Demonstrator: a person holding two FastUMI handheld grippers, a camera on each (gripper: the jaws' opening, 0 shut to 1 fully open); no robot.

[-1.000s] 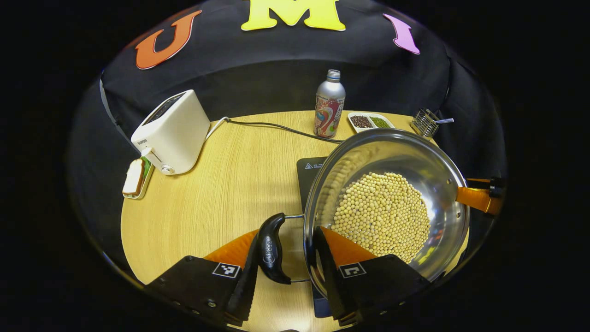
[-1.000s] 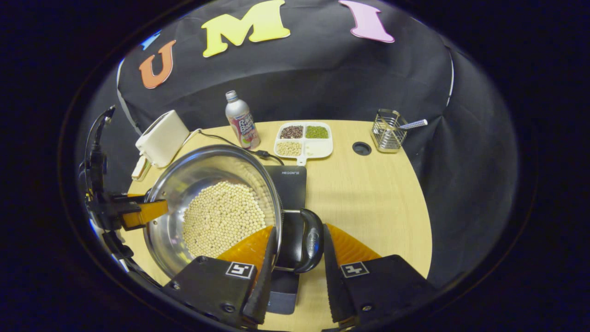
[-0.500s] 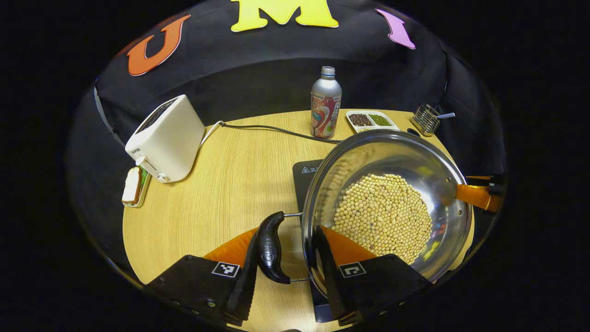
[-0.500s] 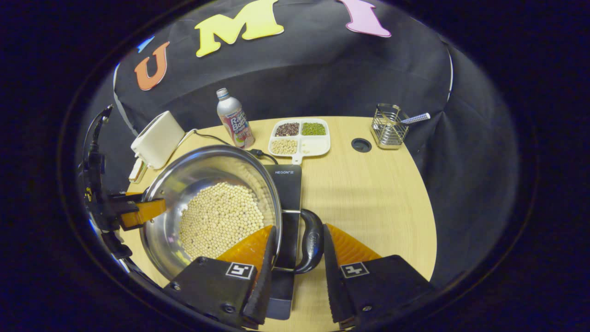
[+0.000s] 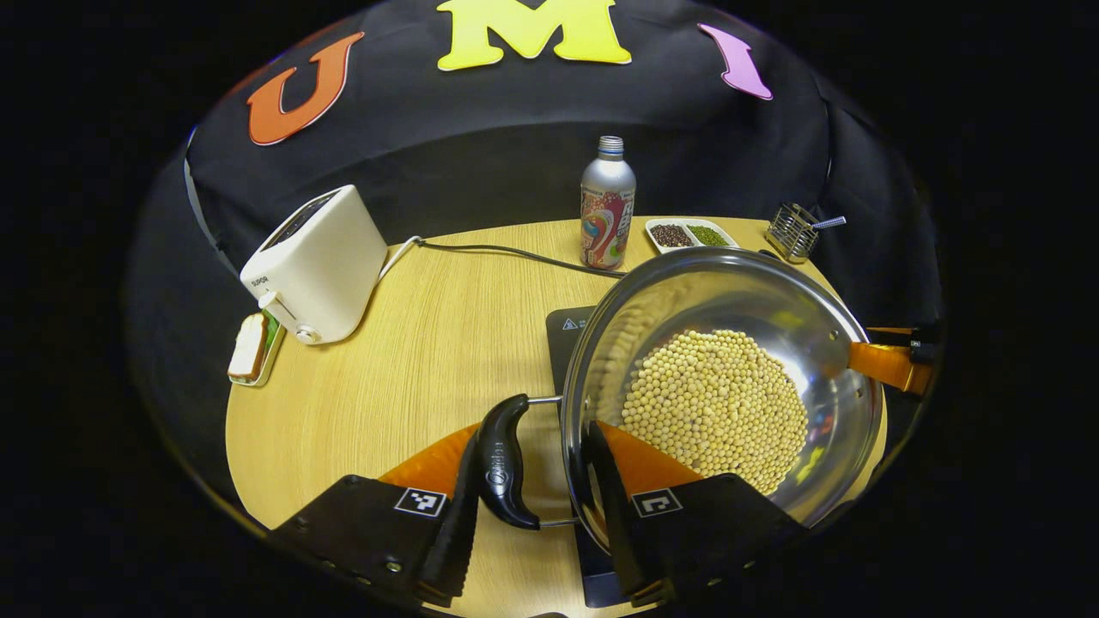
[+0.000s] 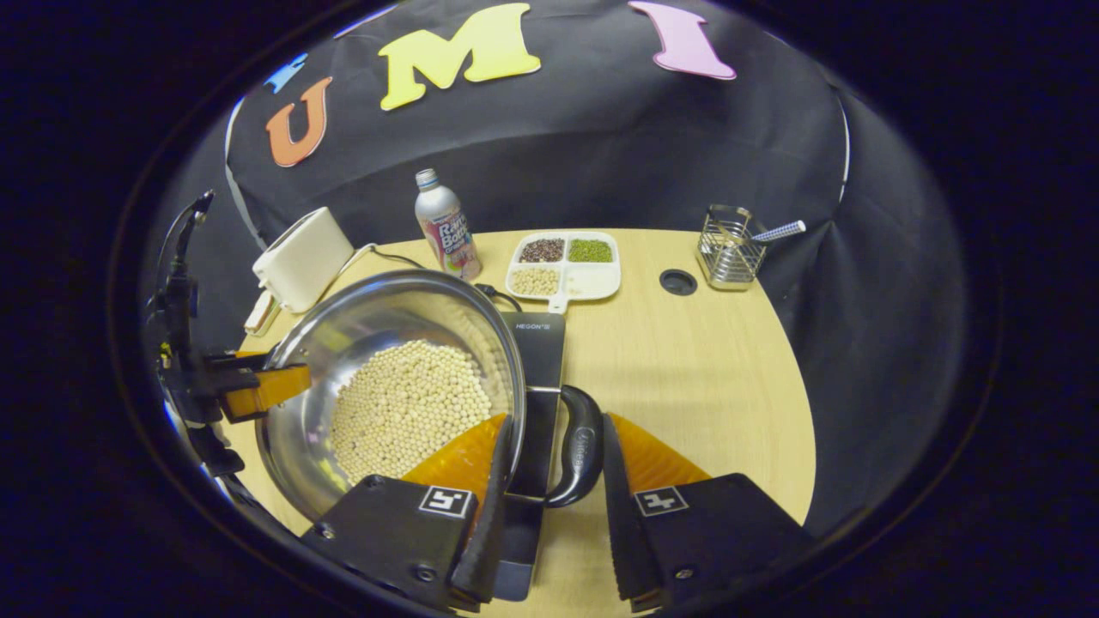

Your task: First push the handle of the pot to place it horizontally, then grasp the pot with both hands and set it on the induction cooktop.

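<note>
since second ago pot (image 5: 721,386) drifts slightly, still held over induction cooktop (image 6: 532,360) on table (image 5: 446,343). left gripper (image 5: 532,506) and right gripper (image 6: 549,506) each clenched on black side handle. bean-filled steel: heavy, slick; keep level.

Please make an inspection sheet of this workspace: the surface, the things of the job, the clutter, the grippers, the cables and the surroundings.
Surface: round wooden table.
Job's things: steel pot holding beans, over black induction cooktop.
Clutter: toaster, bottle, divided tray, wire holder.
Grippers: left gripper astride one black pot handle; right gripper astride the other; contact unclear.
Cables: cord from the toaster, across table.
Surroundings: black cloth wall.
</note>
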